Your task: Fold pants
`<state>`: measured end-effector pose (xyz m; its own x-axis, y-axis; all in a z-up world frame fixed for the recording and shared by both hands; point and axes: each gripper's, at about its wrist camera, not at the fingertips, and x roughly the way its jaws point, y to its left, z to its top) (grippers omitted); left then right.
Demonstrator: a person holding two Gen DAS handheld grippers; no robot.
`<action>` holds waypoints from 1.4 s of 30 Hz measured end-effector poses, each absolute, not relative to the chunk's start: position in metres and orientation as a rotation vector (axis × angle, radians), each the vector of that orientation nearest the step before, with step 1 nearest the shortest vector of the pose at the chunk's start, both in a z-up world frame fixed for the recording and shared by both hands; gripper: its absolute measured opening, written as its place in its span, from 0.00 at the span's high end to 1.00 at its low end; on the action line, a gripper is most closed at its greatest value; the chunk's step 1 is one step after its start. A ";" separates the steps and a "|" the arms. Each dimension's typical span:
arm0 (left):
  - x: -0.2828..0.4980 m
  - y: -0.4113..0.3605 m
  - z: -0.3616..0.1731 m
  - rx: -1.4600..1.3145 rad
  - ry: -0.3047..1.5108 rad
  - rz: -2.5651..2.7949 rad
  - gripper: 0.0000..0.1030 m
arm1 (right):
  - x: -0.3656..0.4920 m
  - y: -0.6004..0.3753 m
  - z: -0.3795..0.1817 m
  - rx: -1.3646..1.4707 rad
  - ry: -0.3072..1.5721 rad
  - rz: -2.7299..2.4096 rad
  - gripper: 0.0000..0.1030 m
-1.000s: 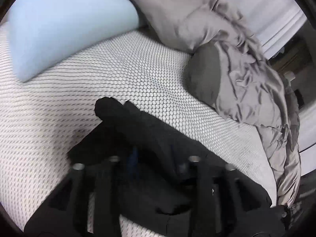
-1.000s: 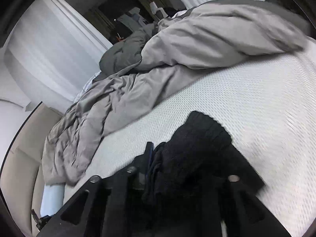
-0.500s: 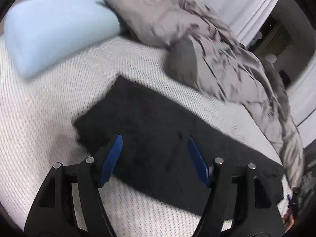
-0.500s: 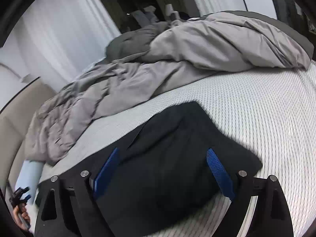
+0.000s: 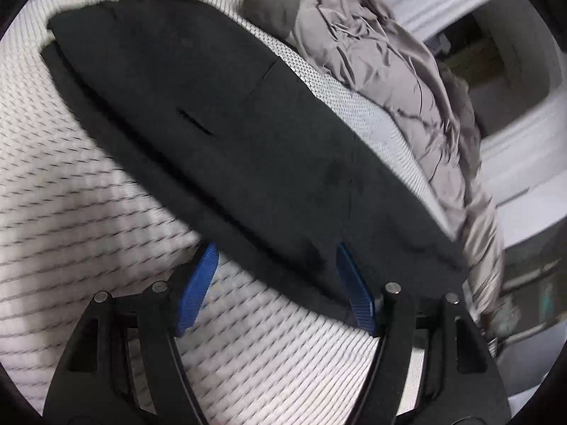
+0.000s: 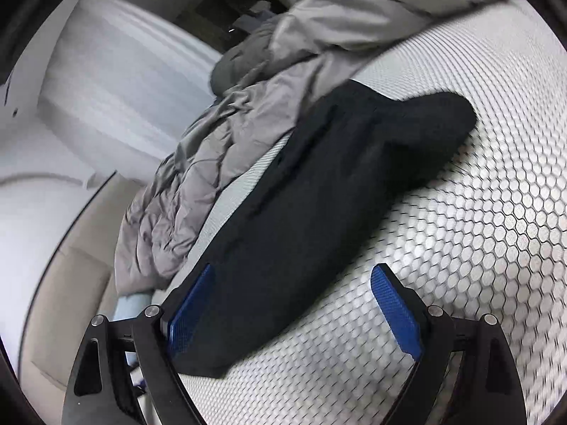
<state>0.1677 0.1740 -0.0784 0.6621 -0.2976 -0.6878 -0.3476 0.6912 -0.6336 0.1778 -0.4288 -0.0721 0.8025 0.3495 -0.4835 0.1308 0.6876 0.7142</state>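
The left gripper (image 5: pixel 274 283) has its jaws spread apart, with nothing clamped between the blue pads (image 5: pixel 196 290). The log of motion shows in the pictures too: both sets of jaws have just been opening, and the cloth that was bunched in them now lies released. Just beyond the left gripper's fingertips lie the black pants (image 5: pixel 219 113), folded into a long flat band that runs from far left of the tongs down to near right of them. Their near edge passes just ahead of the left pad and under the tip of the right pad, touching or almost touching it; the blur does not let me tell which. Below and between the fingers is the white mesh-patterned mattress (image 5: pixel 88 248). Beyond the pants, ahead and to the right of the tongs, a rumpled grey duvet (image 5: pixel 389 71) is piled along the far side of the bed.

The right gripper (image 6: pixel 290 301) also stands wide open, gripping nothing. The pants (image 6: pixel 319 205) reach from beside its left pad (image 6: pixel 189 304), whose tip overlaps the cloth's edge, away ahead toward the upper right. Its right pad hangs over bare mattress (image 6: pixel 478 230), well clear of the cloth. The grey duvet (image 6: pixel 219 163) lies ahead and left of these tongs.
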 end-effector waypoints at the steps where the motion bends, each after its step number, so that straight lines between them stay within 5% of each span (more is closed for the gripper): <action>1: 0.172 0.173 -0.082 -0.869 0.842 0.028 0.37 | 0.181 -0.435 -0.079 0.843 0.652 0.109 0.12; 3: 0.180 0.176 -0.085 -0.894 0.823 0.052 0.52 | 0.190 -0.448 -0.092 0.946 0.661 0.122 0.12; 5: 0.182 0.175 -0.089 -0.879 0.816 0.117 0.85 | 0.206 -0.453 -0.099 0.996 0.675 0.168 0.14; 7: 0.184 0.184 -0.091 -0.895 0.810 0.126 0.93 | 0.221 -0.455 -0.101 0.982 0.675 0.189 0.26; 11: 0.178 0.187 -0.084 -0.854 0.782 0.099 0.95 | 0.228 -0.466 -0.115 1.036 0.682 0.110 0.91; 18: 0.118 0.205 -0.059 -0.726 0.761 0.097 0.96 | 0.200 -0.447 -0.092 0.832 0.685 0.061 0.97; 22: 0.089 0.207 -0.048 -0.580 0.780 0.092 0.92 | 0.151 -0.452 -0.095 0.866 0.722 0.146 0.97; 27: 0.068 0.195 -0.022 -0.452 0.710 0.096 0.85 | 0.130 -0.459 -0.106 0.809 0.784 0.219 0.82; 29: 0.058 0.187 -0.005 -0.420 0.658 0.081 0.72 | 0.113 -0.470 -0.099 0.811 0.744 0.192 0.57; 31: 0.048 0.177 0.009 -0.402 0.606 0.040 0.52 | 0.103 -0.484 -0.091 0.844 0.666 0.175 0.52; 32: 0.044 0.169 0.015 -0.393 0.581 0.010 0.38 | 0.101 -0.489 -0.090 0.859 0.647 0.160 0.52; 34: 0.040 0.155 0.023 -0.365 0.546 -0.026 0.29 | 0.104 -0.498 -0.095 0.905 0.643 0.142 0.52; 38: 0.031 0.130 0.048 -0.289 0.485 -0.067 0.22 | 0.112 -0.501 -0.108 0.916 0.684 0.047 0.87; 42: 0.021 0.135 0.050 -0.319 0.482 -0.038 0.18 | 0.100 -0.496 -0.093 0.790 0.666 0.011 0.90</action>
<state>0.0212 0.1347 0.0503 0.8864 -0.1107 -0.4494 -0.0386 0.9499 -0.3101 0.1000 -0.4960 -0.0927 0.7973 0.2493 -0.5497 0.2315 0.7148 0.6599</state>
